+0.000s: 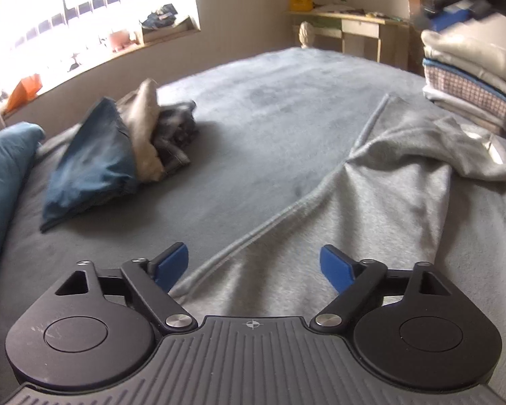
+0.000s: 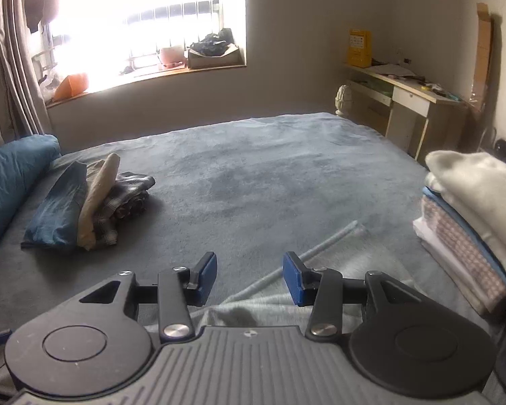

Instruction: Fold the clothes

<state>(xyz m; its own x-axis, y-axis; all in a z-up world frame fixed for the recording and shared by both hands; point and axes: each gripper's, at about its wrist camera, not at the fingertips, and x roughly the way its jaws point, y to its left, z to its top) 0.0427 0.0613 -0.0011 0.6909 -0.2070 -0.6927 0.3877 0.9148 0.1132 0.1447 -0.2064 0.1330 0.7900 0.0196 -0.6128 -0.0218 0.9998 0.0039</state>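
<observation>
Left wrist view shows the grey garment (image 1: 371, 202) spread on the bed (image 1: 253, 108), its hemmed edge running diagonally away to my right, directly under my left hand-held gripper (image 1: 254, 263), spread wide and empty, while my right hand-held gripper (image 2: 249, 276), half-open and seemingly empty, hovers above its nearer part.

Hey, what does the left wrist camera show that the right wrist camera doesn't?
Only the left wrist view shows the grey garment spread wide, its rumpled far end toward the folded stack, and a blurred dark object at the top right corner.

Only the right wrist view shows the curtain beside the window and the whole desk.

Both share the grey bed cover, the loose clothes pile, the folded stack, the blue pillow, and an open tool: left tool, right tool.
</observation>
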